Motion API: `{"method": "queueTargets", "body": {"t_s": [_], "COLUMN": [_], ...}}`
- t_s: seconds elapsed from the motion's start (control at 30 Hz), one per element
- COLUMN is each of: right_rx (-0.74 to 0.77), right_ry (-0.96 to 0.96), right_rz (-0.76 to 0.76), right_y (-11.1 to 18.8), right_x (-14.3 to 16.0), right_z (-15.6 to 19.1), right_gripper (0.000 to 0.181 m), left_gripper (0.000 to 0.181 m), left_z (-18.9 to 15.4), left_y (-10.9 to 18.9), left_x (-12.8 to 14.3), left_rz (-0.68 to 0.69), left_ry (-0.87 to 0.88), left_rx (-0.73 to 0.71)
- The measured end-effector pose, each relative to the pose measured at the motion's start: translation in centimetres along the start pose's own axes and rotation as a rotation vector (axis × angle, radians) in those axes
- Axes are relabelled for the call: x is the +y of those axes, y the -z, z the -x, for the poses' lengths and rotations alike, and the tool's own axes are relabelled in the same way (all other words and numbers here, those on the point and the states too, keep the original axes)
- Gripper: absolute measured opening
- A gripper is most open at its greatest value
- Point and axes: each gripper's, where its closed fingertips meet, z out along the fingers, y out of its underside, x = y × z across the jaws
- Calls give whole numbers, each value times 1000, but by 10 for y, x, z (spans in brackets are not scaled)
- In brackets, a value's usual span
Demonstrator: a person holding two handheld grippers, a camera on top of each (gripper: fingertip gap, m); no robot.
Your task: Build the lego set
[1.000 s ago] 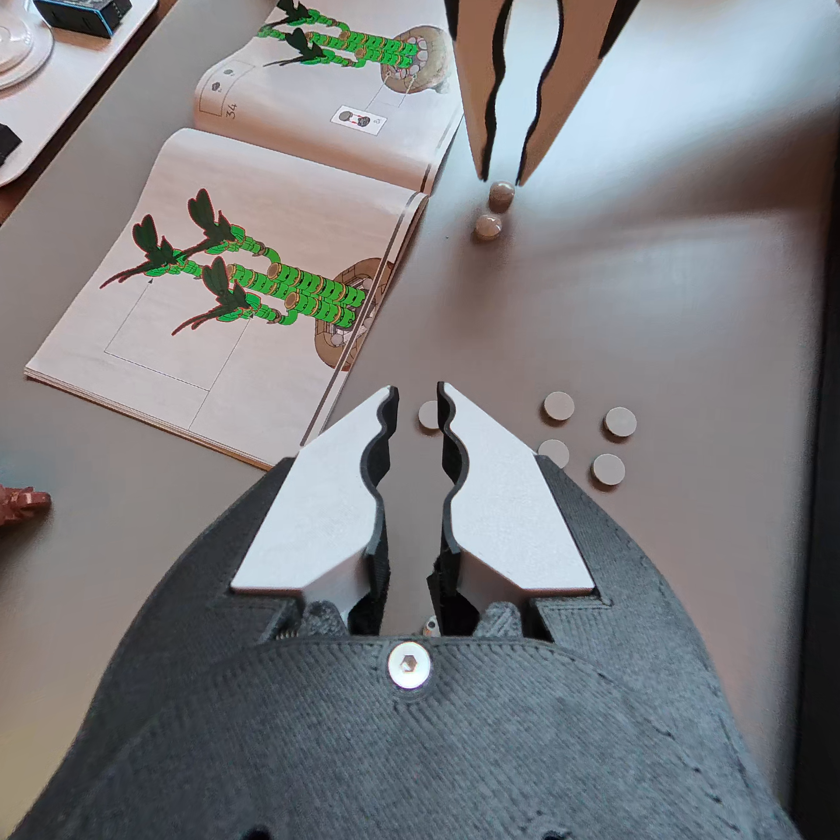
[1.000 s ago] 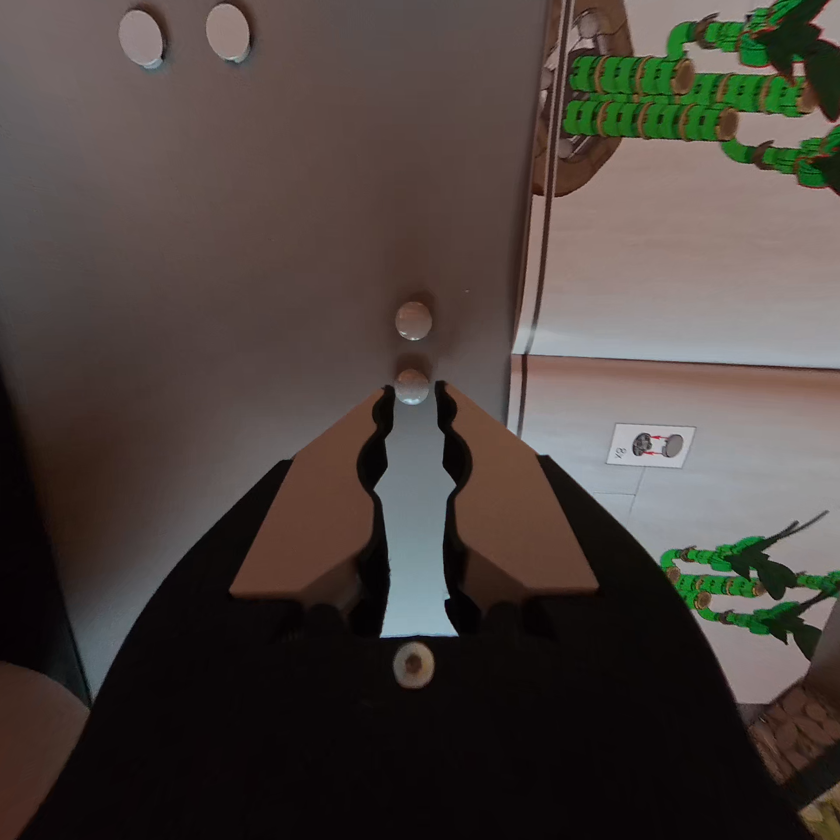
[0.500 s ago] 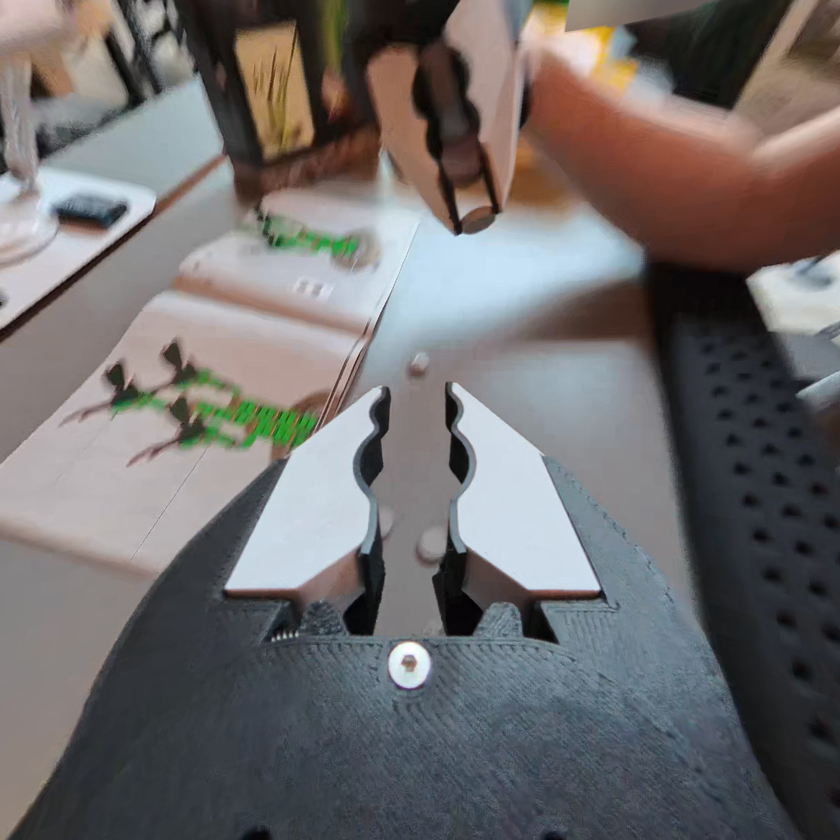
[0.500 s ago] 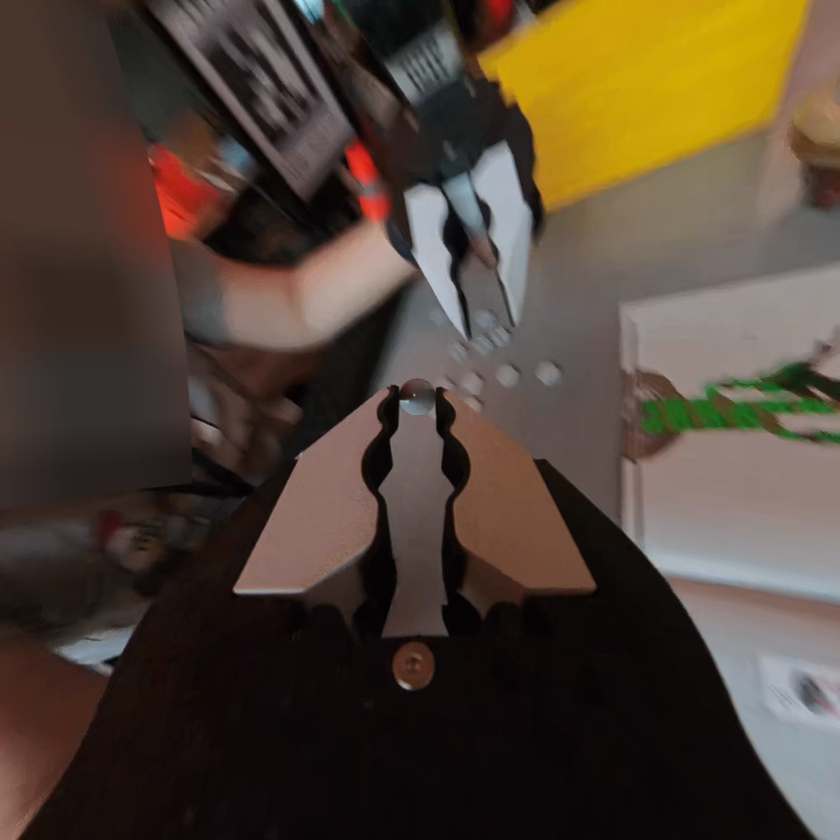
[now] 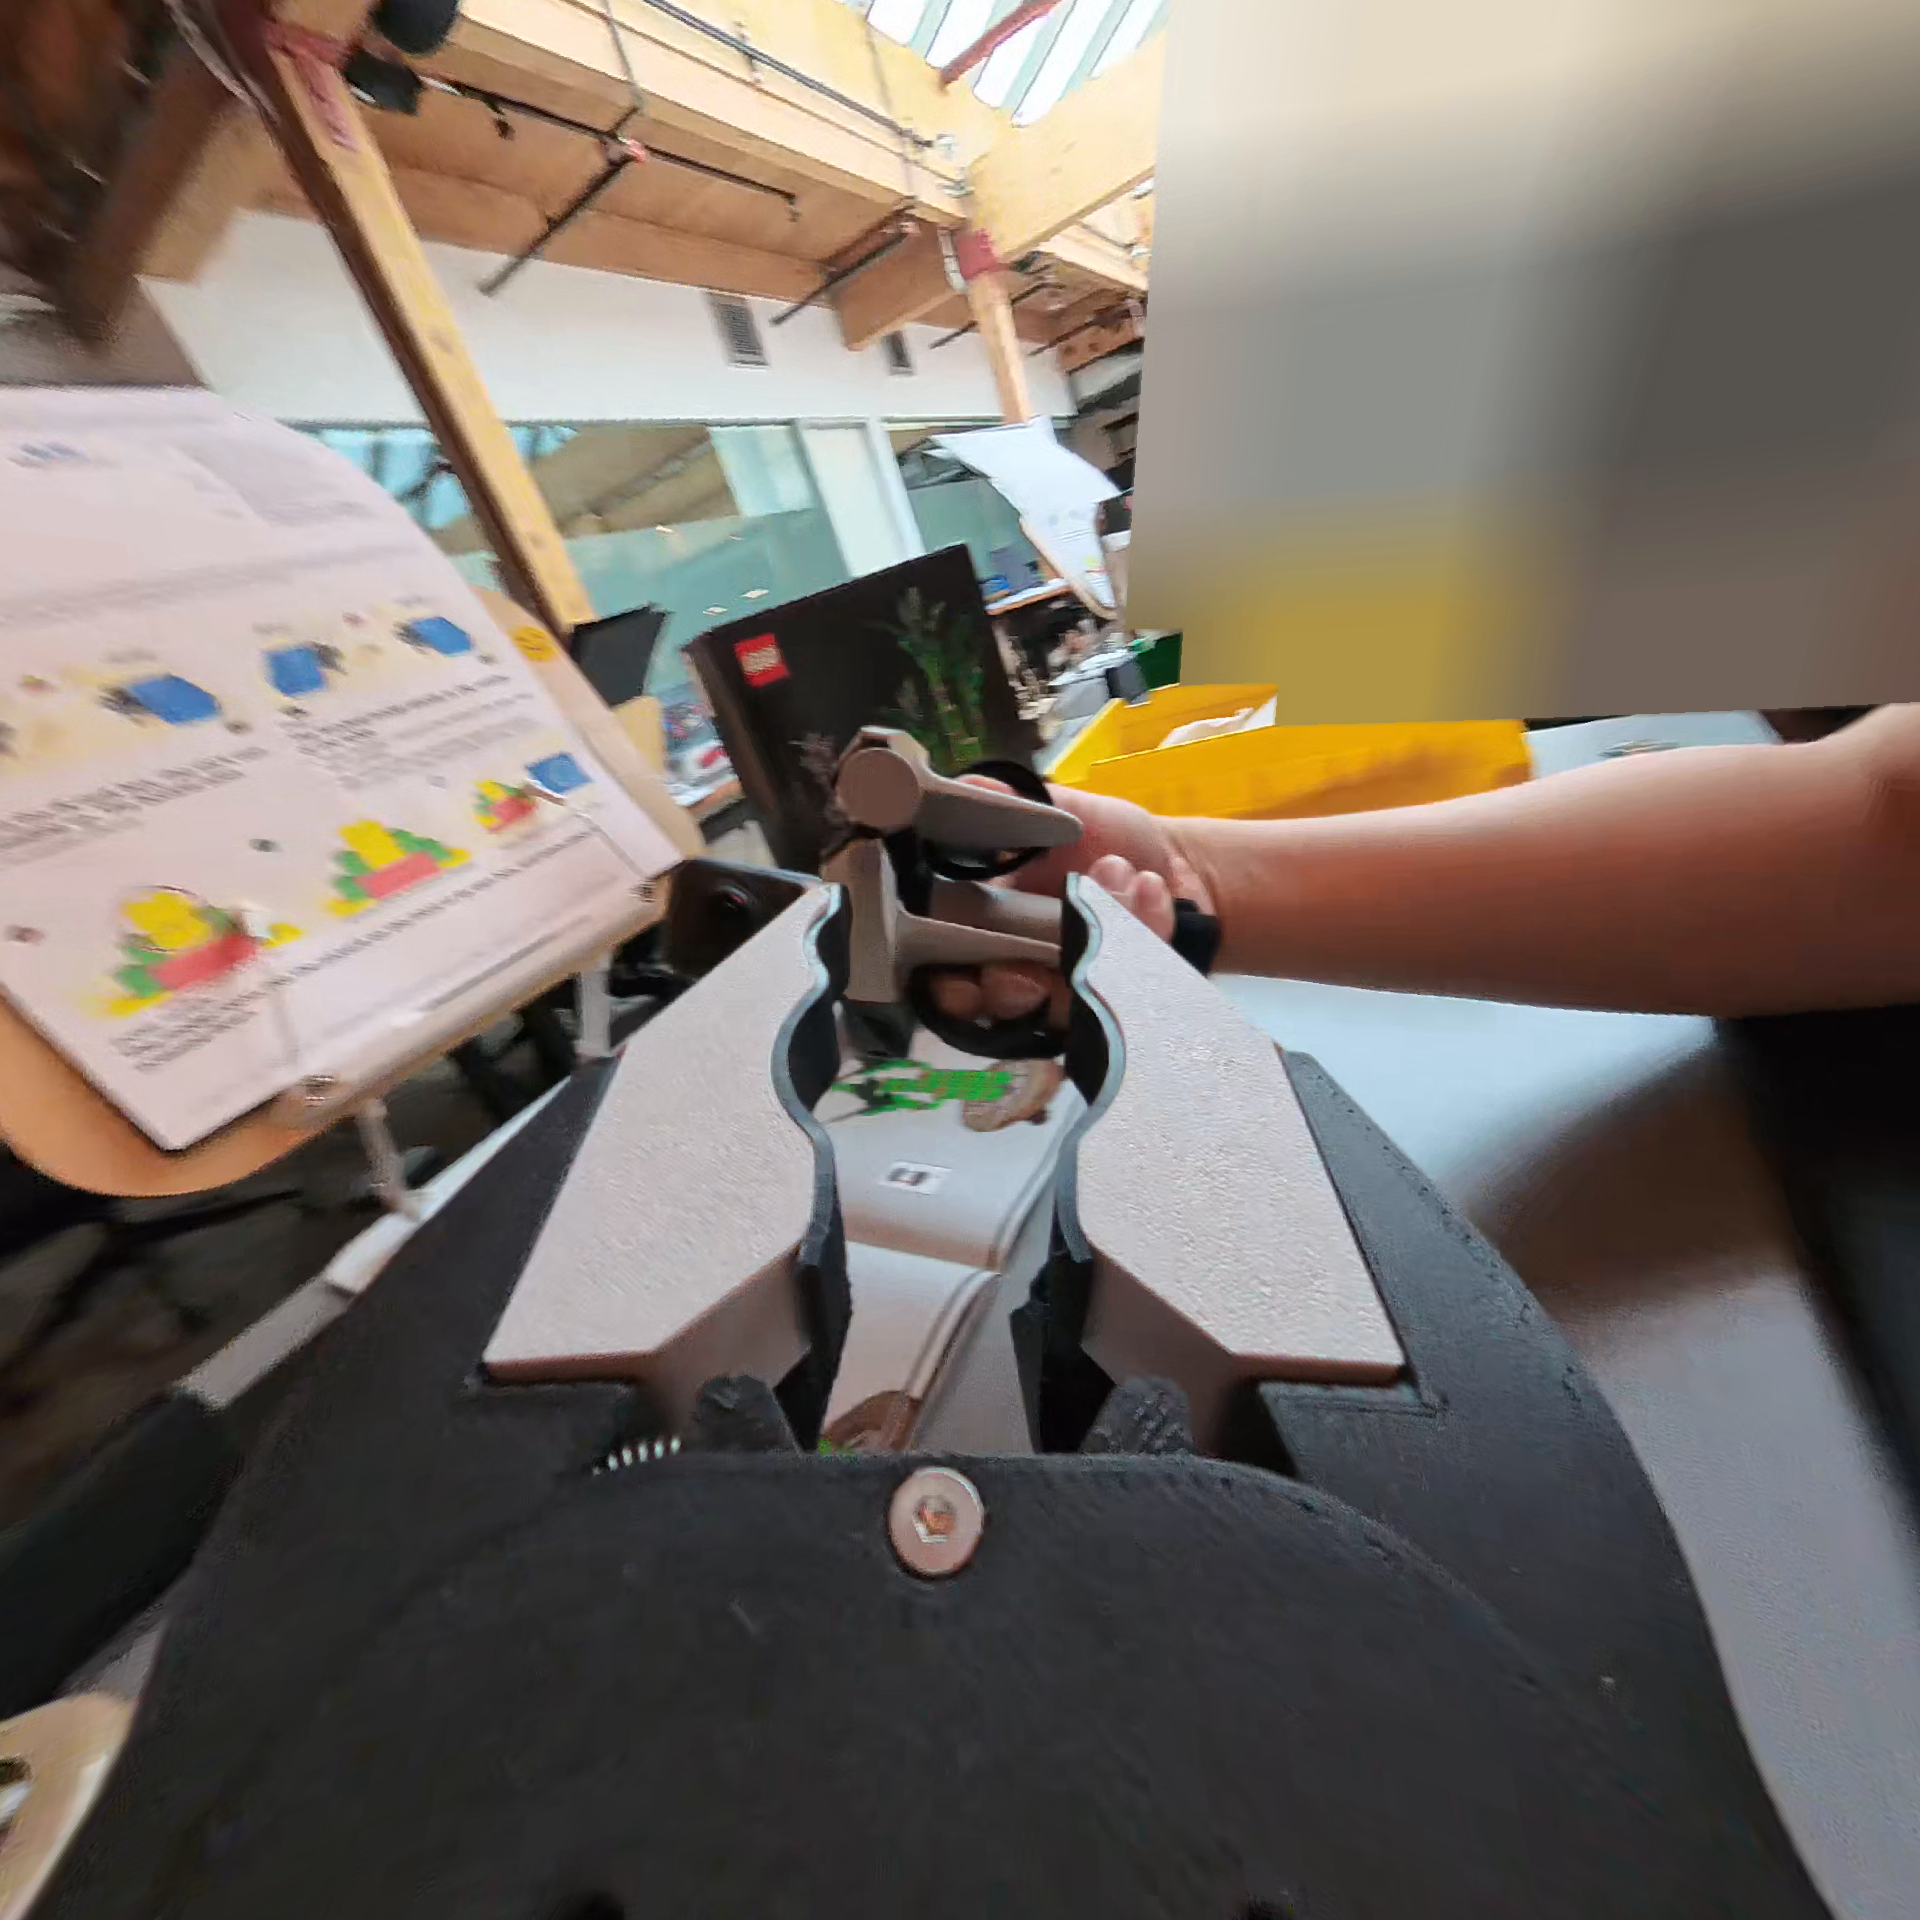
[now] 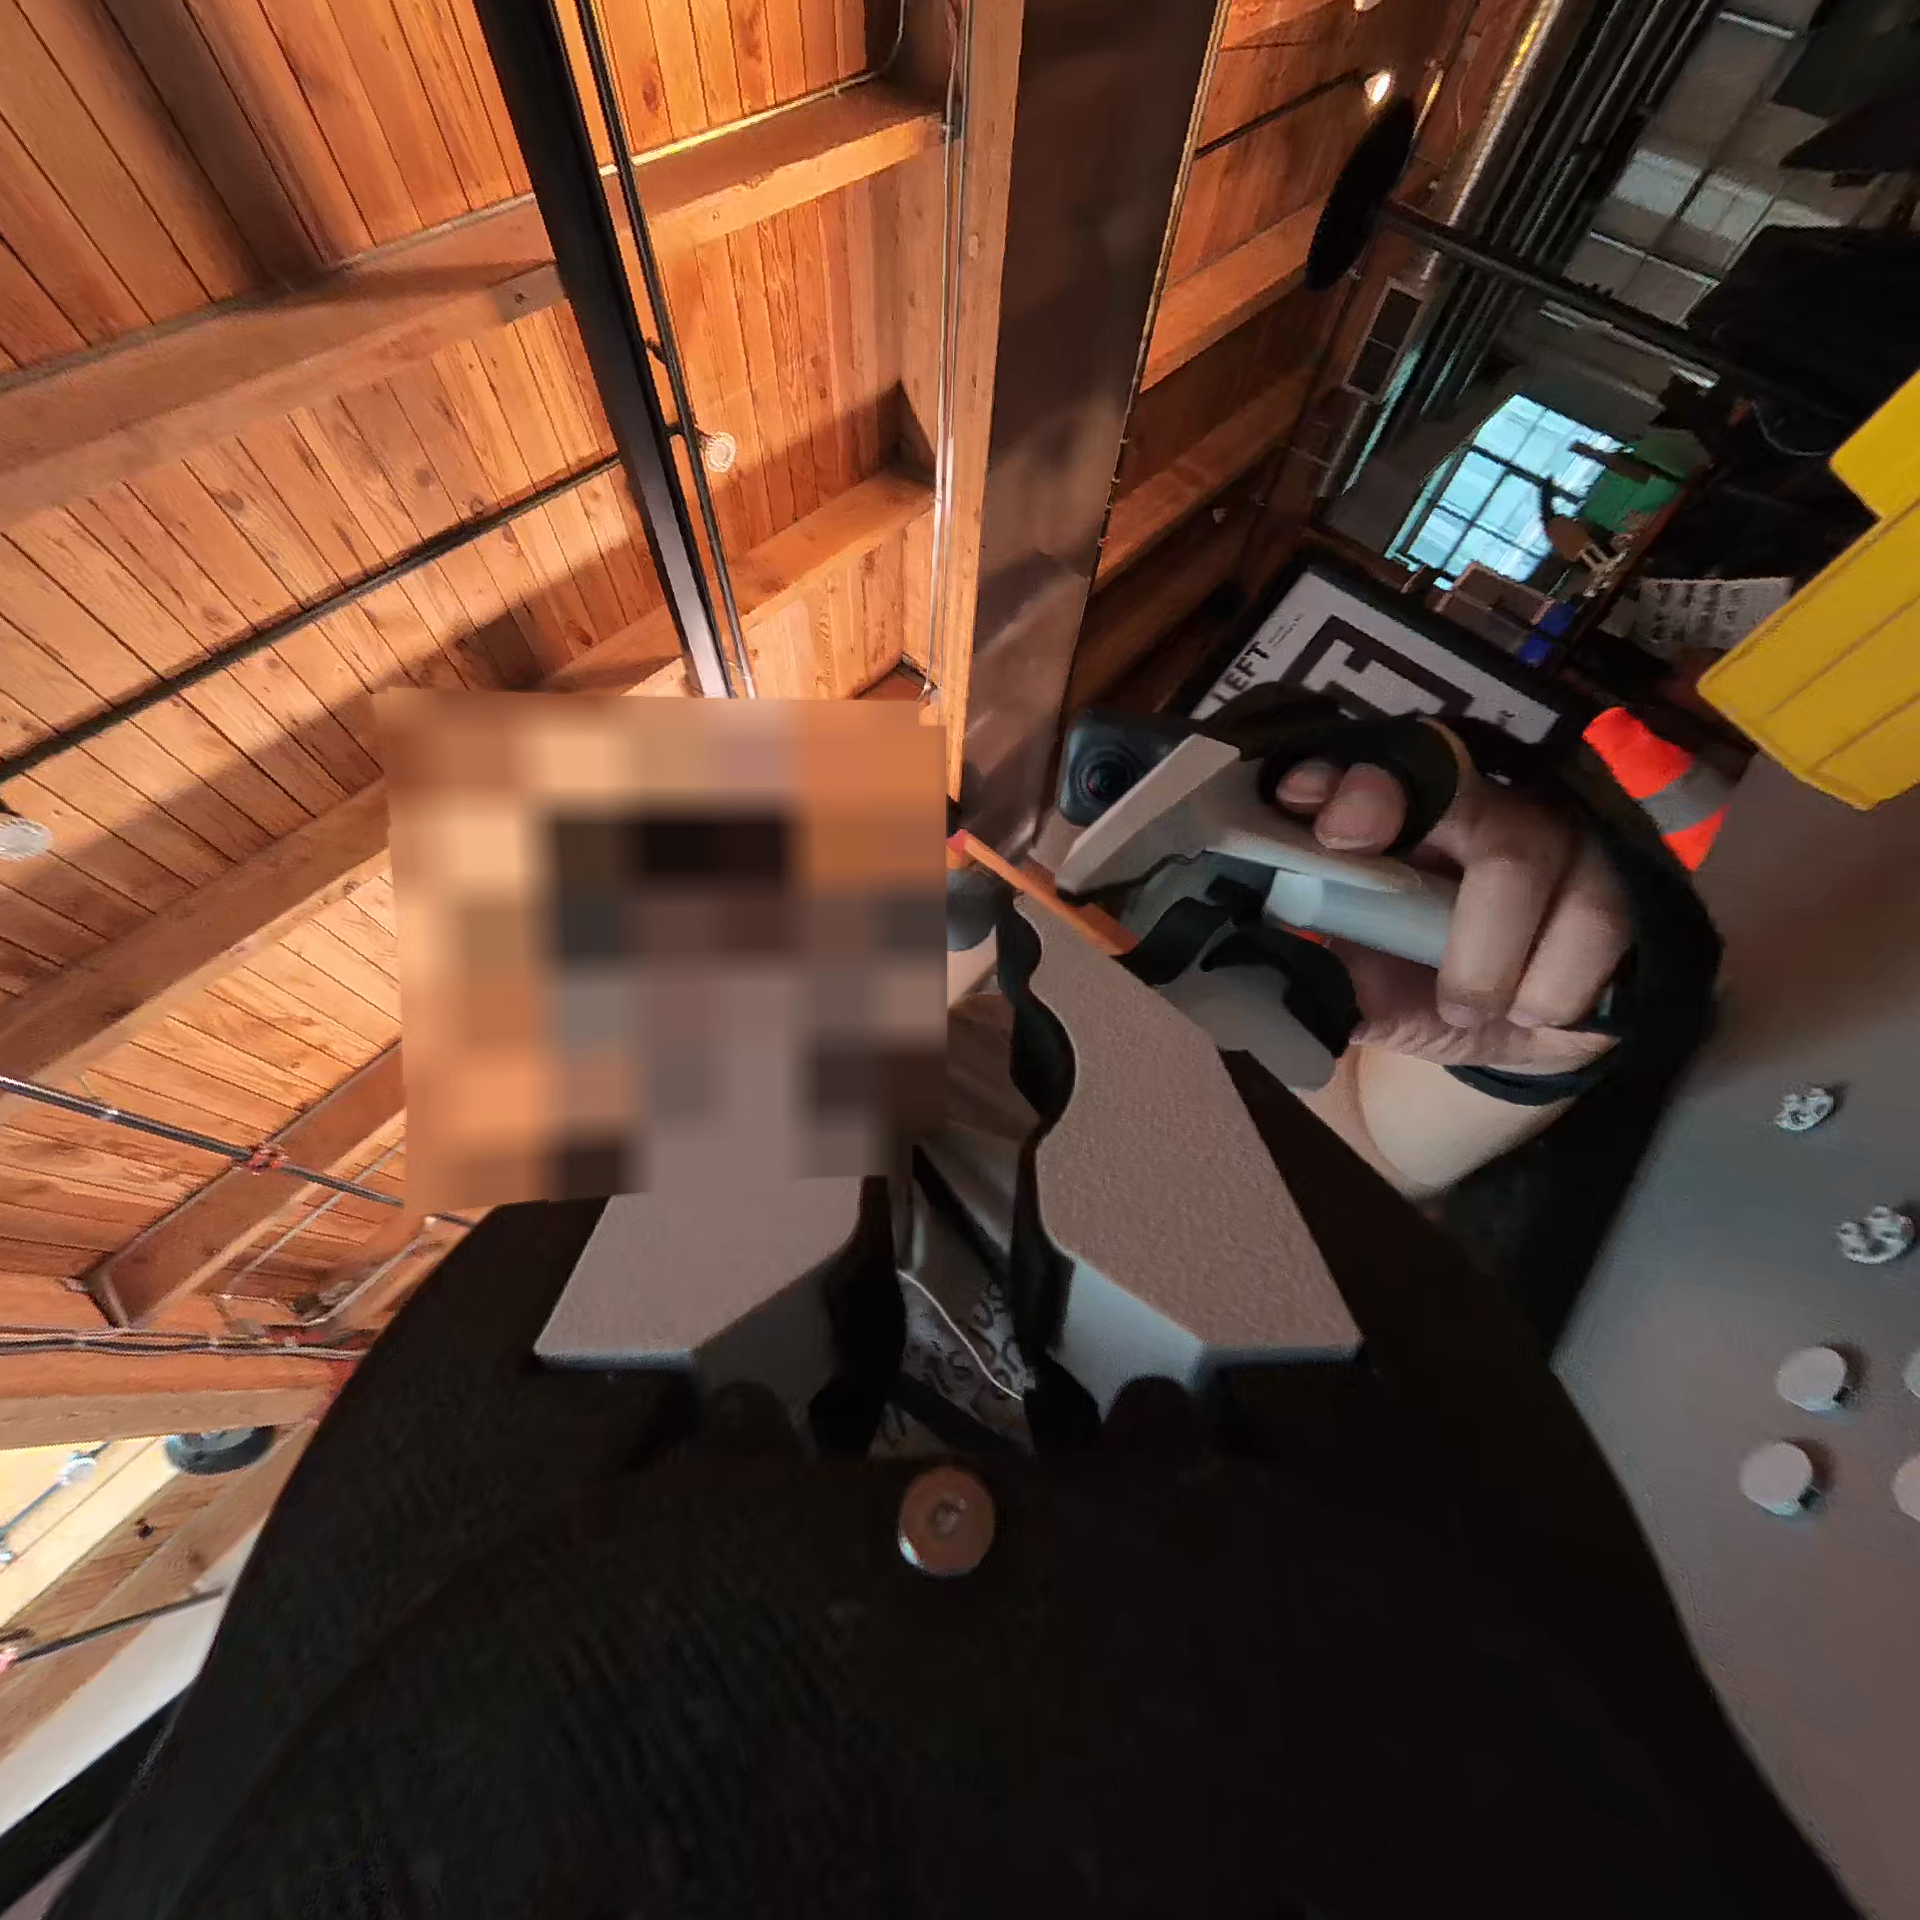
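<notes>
My left gripper (image 5: 951,914) is open and empty, raised off the grey table (image 5: 1558,1195) and pointing level across it. Between its fingers I see the open instruction booklet (image 5: 935,1174) and the handle of the right gripper (image 5: 935,821) in a hand. My right gripper (image 6: 971,912) is tilted up toward the wooden ceiling. It seems shut on a small grey round piece (image 6: 964,902) at its tips. A mosaic patch hides its left fingertip. The left gripper's body (image 6: 1195,831) shows just beyond, held in a hand.
Several grey round tiles (image 6: 1813,1377) and small white pieces (image 6: 1808,1107) lie on the table at the right. A dark set box (image 5: 831,675), yellow bins (image 5: 1288,764) and a propped printed sheet (image 5: 260,727) stand behind. An orange cone (image 6: 1652,779) is nearby.
Both grippers rose from the table and tilted up. The right gripper closed on one of the two small round pieces and lifted it. The left stayed open.
</notes>
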Motion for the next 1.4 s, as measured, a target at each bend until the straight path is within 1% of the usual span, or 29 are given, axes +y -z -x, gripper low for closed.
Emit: {"method": "queueTargets", "body": {"t_s": [0.03,0.17,0.27,0.4,0.43,0.5,0.53,0.57,0.6,0.63,0.67,0.7,0.73,0.77,0.8,0.83,0.9,0.93,1.0,1.07,1.13,1.3,1.37,1.4], "right_rx": [-27,-59,-68,-50,-33,25,115,277,503,756,959,1093,1152,1176,1231,1337,1559,1617,1628,1618,1642,1637,1612,1587], "right_ry": [-23,-67,-100,-140,-140,-91,-42,24,98,166,209,213,202,196,198,205,214,211,203,209,246,284,295,297], "right_rz": [-10,-9,-12,-26,-21,-10,8,55,125,208,284,344,404,460,515,585,773,862,992,1054,1047,1124,1109,1094], "right_y": [-2,-7,-8,-7,-6,-3,0,8,25,51,78,97,107,111,119,135,172,184,192,194,194,201,197,194], "right_x": [-1,1,3,2,2,0,0,4,10,15,20,24,32,39,43,47,55,61,73,78,71,74,74,75], "right_z": [0,-6,-12,-23,-26,-26,-27,-40,-60,-81,-94,-99,-99,-97,-97,-99,-99,-99,-101,-103,-102,-101,-102,-103], "right_gripper": [13,13,13,13,13,13,14,14,14,14,14,15,15,15,15,15,15,15,15,15,16,16,16,20], "left_gripper": [35,33,28,18,19,29,32,34,36,36,40,46,50,51,51,52,53,52,50,49,48,46,46,46], "left_z": [3,8,7,15,16,16,17,19,23,28,36,45,53,61,70,78,90,95,101,105,107,111,114,115], "left_y": [1,3,4,6,6,5,4,6,7,10,12,16,19,23,27,31,38,41,45,48,50,56,58,59], "left_x": [-1,-6,-6,-2,0,5,9,11,12,13,16,18,20,21,22,25,33,37,44,49,48,42,41,41], "left_rz": [-2,-13,-3,12,18,40,54,60,57,54,60,64,57,42,28,20,25,34,64,107,116,75,63,55], "left_ry": [-35,-99,-104,-84,-81,-74,-71,-70,-67,-52,-17,37,102,170,233,287,357,370,356,316,295,331,352,364], "left_rx": [-39,-101,-99,-147,-145,-129,-122,-124,-133,-146,-167,-188,-203,-217,-232,-244,-265,-277,-295,-316,-328,-333,-338,-338]}}
